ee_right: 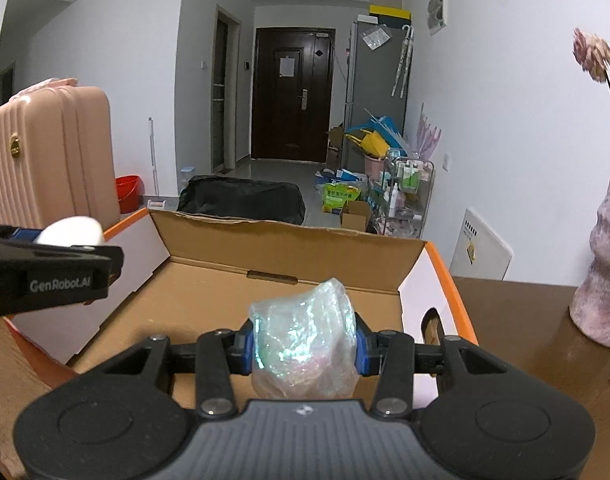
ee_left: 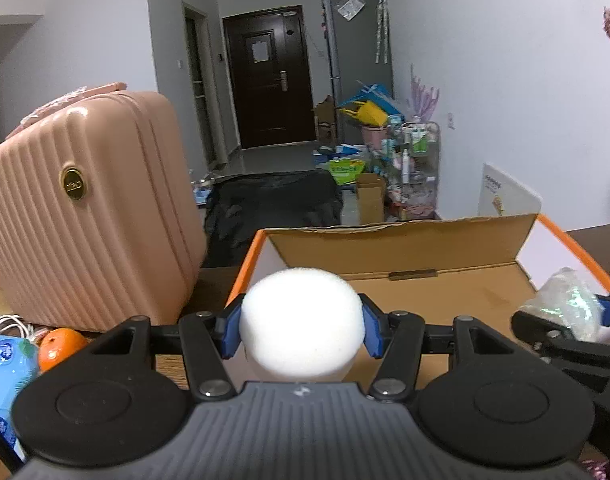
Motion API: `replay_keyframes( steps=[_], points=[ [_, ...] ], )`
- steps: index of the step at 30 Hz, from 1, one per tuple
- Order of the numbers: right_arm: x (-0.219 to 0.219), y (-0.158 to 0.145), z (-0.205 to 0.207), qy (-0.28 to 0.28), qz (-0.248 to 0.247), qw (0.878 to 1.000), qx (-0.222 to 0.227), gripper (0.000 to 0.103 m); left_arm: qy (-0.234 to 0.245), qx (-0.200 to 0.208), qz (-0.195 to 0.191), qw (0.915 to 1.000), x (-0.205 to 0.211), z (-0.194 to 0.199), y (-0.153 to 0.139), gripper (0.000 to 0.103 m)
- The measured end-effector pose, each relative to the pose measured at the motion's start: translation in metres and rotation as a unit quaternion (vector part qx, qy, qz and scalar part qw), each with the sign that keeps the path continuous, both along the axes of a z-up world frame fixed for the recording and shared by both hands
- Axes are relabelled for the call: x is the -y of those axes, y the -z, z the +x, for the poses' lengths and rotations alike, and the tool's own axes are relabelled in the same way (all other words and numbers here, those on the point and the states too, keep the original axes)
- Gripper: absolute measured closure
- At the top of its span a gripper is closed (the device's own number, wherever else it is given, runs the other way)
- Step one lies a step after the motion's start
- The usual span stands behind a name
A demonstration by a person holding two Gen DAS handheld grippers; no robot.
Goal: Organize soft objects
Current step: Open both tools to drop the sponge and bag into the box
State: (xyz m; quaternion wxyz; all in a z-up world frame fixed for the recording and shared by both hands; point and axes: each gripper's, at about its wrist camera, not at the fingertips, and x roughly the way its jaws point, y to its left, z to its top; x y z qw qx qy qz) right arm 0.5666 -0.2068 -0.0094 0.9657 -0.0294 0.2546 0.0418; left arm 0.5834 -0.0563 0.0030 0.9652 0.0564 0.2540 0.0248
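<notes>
Both wrist views close over cardboard box (ee_left: pixel 445 292)

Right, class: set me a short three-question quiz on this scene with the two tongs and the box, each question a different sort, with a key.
1. True or false: the left tongs are shut on a white foam ball.
2. Multiple choice: what do the right tongs grip? A) an orange B) a clear shimmering plastic bag C) a flower
3. Fill the gap: both tongs hang over an open ____ box with an orange rim.

Key:
1. True; its pads press the ball from both sides.
2. B; the crumpled bag sits between the blue pads, while the orange lies on the table beside the pink suitcase.
3. Cardboard.
</notes>
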Motion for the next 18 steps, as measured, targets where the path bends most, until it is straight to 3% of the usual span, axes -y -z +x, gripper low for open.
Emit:
replay_keyframes(
  steps=[12,14,15,18],
  points=[
    [0.0033,0.0080,0.0055,0.010,0.008,1.000,-0.003,0.056,-0.013,-0.011,-0.013,0.9998,-0.0071,0.0078,0.0083,0.044],
    [0.0038,0.0074,0.0053,0.010,0.009,1.000,0.001,0.051,-0.016,-0.011,-0.010,0.9998,-0.0065,0.0077,0.0082,0.036],
    [0.0046,0.0078,0.0038,0.009,0.010,1.000,0.002,0.049,-0.018,-0.008,-0.007,0.9998,-0.0060,0.0065,0.0078,0.026],
    [0.0047,0.0073,0.0017,0.014,0.007,1.000,0.007,0.031,-0.024,0.007,-0.004,0.9997,-0.0049,0.0017,0.0052,0.010]
  ],
)
